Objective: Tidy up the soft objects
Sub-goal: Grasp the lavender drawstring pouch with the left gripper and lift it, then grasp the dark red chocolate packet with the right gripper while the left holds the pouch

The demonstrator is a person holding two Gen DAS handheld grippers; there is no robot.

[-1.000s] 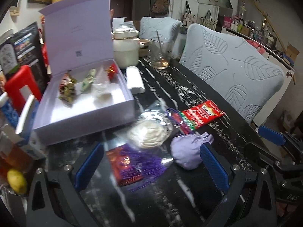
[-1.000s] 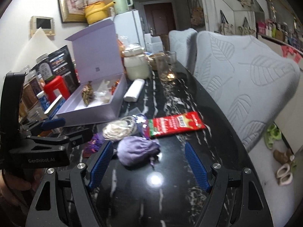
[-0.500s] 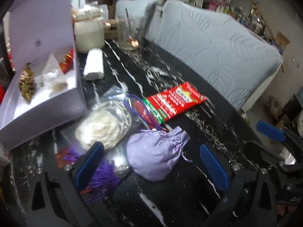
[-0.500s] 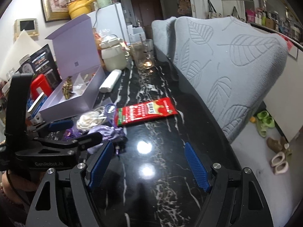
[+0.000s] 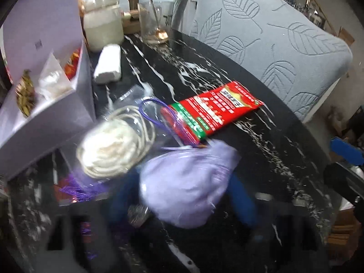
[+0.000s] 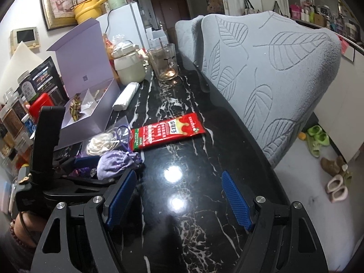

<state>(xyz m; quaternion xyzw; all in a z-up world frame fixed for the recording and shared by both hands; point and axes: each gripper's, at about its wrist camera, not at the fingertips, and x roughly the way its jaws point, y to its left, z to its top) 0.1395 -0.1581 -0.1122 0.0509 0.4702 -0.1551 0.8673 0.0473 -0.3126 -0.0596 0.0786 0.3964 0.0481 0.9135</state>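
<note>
Closing my left gripper (image 5: 182,195) around the lilac drawstring pouch (image 5: 186,182), I have its blue fingers (image 5: 242,201) pressing both flanks, though blur hides how firmly. The pouch sits on the black worktop (image 6: 182,204) at the near left, beside the bagged white cord (image 5: 113,145) and just near of the red snack packet (image 5: 211,113). I judge it light, soft and squashy, so the plump belly is the place to take it, not the cinched neck. Its long axis runs near-left to far-right, neck and cords pointing towards the packet. My right gripper (image 6: 177,200) hangs wide open, holding nothing. The lilac box (image 6: 91,116) waits far left.
</note>
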